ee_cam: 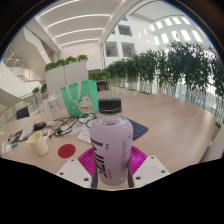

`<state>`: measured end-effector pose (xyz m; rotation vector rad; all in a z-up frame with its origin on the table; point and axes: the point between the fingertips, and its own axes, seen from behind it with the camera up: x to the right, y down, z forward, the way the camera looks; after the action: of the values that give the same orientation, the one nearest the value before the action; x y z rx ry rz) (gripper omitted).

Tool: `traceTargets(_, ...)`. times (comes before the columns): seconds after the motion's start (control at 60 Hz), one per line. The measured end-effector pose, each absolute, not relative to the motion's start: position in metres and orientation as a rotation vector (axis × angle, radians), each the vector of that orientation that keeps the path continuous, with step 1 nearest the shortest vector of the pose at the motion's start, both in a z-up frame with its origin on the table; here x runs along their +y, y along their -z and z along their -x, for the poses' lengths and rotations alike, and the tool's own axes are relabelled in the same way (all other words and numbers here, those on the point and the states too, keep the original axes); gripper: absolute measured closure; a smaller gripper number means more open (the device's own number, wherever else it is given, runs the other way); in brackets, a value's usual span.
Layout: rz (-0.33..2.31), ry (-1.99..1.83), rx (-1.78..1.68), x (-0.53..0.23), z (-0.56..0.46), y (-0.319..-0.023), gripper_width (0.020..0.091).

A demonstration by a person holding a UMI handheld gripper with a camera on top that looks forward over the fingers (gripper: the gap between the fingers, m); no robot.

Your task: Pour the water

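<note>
A clear plastic water bottle with a black cap and a pale label stands upright between my fingers. My gripper is shut on the bottle's body, with the magenta pads pressing it from both sides. The bottle is held above the wooden table. A pale yellow cup stands on the table to the left, beyond the fingers. The bottle's base is hidden behind the fingers.
A round red coaster lies next to the cup. A dark blue mat lies behind the bottle. Cables and small devices clutter the table's left. A green chair and planters stand beyond.
</note>
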<state>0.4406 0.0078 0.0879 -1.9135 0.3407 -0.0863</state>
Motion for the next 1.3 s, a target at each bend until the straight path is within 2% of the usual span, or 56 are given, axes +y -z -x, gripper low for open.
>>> traceTargets(0.067, 1.872, 0.147, 0.33, 0.026, -0.452, -0.139, 0.0721)
traceTargets(0.217, 1.783, 0.375, 0.112, 0.075, -0.429, -0.254, 0.0723)
traceTargets(0.283, 1.753, 0.541, -0.059, 0.098, -0.398, -0.287, 0.0723)
traceTargets(0.333, 1.738, 0.691, -0.224, 0.119, -0.371, -0.297, 0.0723)
traceTargets(0.4, 1.713, 0.925, -0.484, 0.139, -0.333, -0.292, 0.0724)
traceTargets(0.417, 1.704, 0.994, -0.544, 0.158, -0.32, -0.276, 0.0723)
traceTargets(0.45, 1.684, 1.104, -0.699, 0.159, -0.301, -0.274, 0.0725)
traceTargets(0.517, 1.622, 1.271, -0.997, 0.174, -0.272, -0.242, 0.0726)
traceTargets(0.55, 1.59, 1.341, -1.112, 0.19, -0.257, -0.216, 0.0726)
traceTargets(0.633, 1.484, 1.533, -1.404, 0.199, -0.241, -0.181, 0.0725)
traceTargets(0.65, 1.461, 1.578, -1.475, 0.186, -0.242, -0.187, 0.0724)
traceTargets(0.667, 1.424, 1.616, -1.523, 0.193, -0.241, -0.177, 0.0723)
traceTargets(0.683, 1.4, 1.609, -1.634, 0.201, -0.242, -0.184, 0.0723)
traceTargets(0.717, 1.328, 1.664, -1.722, 0.203, -0.238, -0.18, 0.072)
traceTargets(0.833, 1.197, 1.802, -1.877, 0.21, -0.235, -0.186, 0.0731)
traceTargets(1.0, 1.178, 1.804, -1.885, 0.214, -0.237, -0.187, 0.0718)
traceTargets(1.067, 1.272, 1.709, -1.801, 0.22, -0.234, -0.188, 0.0721)
traceTargets(1.133, 1.418, 1.509, -1.559, 0.231, -0.221, -0.197, 0.0718)
traceTargets(1.15, 1.414, 1.485, -1.411, 0.209, -0.222, -0.193, 0.0717)
traceTargets(1.167, 1.465, 1.405, -1.324, 0.219, -0.217, -0.198, 0.0712)
traceTargets(1.183, 1.5, 1.318, -1.333, 0.231, -0.217, -0.217, 0.0709)
traceTargets(1.25, 1.675, 1.051, -0.934, 0.237, -0.225, -0.237, 0.0668)
traceTargets(1.3, 1.717, 0.784, -0.59, 0.215, -0.223, -0.231, 0.0648)
